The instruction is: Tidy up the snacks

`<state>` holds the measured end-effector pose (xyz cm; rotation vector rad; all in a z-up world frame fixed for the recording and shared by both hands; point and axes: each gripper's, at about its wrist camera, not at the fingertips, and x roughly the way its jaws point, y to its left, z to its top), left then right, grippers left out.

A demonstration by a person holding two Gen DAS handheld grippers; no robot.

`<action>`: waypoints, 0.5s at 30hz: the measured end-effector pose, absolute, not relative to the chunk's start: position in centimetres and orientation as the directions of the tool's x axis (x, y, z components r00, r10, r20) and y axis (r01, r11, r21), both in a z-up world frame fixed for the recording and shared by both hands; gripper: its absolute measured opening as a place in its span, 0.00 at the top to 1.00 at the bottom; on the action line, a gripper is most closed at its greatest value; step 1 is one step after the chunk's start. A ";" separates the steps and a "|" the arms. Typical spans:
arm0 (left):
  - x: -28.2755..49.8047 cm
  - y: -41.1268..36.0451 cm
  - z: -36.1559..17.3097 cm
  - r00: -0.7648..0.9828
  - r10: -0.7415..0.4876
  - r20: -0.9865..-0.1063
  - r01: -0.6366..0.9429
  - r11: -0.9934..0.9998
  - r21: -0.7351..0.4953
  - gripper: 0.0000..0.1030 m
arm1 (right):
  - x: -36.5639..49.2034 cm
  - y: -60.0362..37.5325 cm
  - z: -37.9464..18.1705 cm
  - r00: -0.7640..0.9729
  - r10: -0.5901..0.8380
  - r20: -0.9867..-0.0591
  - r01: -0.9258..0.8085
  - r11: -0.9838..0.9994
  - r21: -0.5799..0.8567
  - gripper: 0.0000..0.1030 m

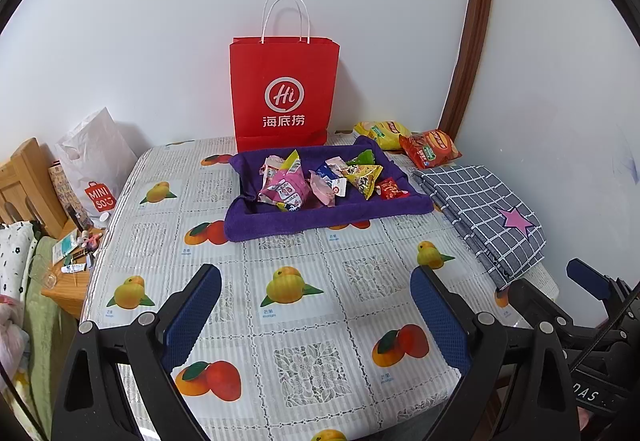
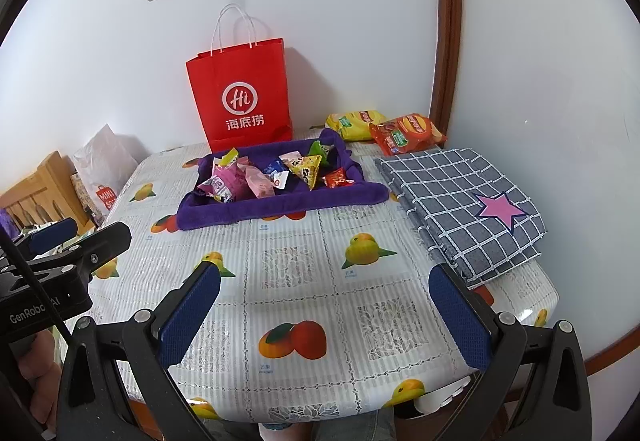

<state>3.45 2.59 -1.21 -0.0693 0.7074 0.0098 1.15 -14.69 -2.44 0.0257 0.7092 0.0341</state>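
In the left wrist view, the left tongs [image 1: 316, 305] are hovering at the bottom of the frame with their blue pads spread wide and nothing between them, low over the fruit-print counter [image 1: 296, 361]. Just above the middle, a purple towel tray [image 1: 320, 217] is cradling a heap of small snack packets [image 1: 320, 181], its rolled edges likely serving to stop them sliding off. Behind it a red paper bag [image 1: 284, 89] is leaning upright against the wall, probably the place the snacks are meant for. To the right of the bag, a yellow chip bag [image 1: 380, 133] and a red chip bag [image 1: 430, 153] are lying outside the tray. In the right wrist view, the right tongs [image 2: 324, 305] are likewise gaping empty at bottom centre, with a folded checked cloth [image 2: 460, 209] lying at the right of the frame and the tray sitting left of centre, well apart from both tools.
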 end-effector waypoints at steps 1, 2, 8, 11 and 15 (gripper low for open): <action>3.5 2.6 -1.2 0.760 -0.015 -0.650 -0.032 0.998 -0.060 0.07 | 1.1 -14.7 -2.4 0.759 0.039 -0.650 -0.021 0.999 0.035 0.00; 3.5 2.5 -1.3 0.759 -0.014 -0.651 -0.032 0.998 -0.060 0.07 | 1.1 -14.7 -2.4 0.760 0.039 -0.649 -0.021 0.999 0.036 0.00; 3.4 2.6 -1.3 0.758 -0.016 -0.652 -0.031 0.998 -0.061 0.07 | 1.2 -14.6 -2.6 0.760 0.039 -0.649 -0.020 0.999 0.037 0.00; 3.4 2.6 -1.4 0.759 -0.015 -0.651 -0.033 0.998 -0.061 0.07 | 1.1 -14.6 -2.6 0.760 0.041 -0.649 -0.020 0.999 0.039 0.00; 3.4 2.6 -1.4 0.758 -0.015 -0.652 -0.032 0.998 -0.061 0.07 | 1.0 -14.5 -2.6 0.761 0.040 -0.647 -0.020 0.999 0.039 0.00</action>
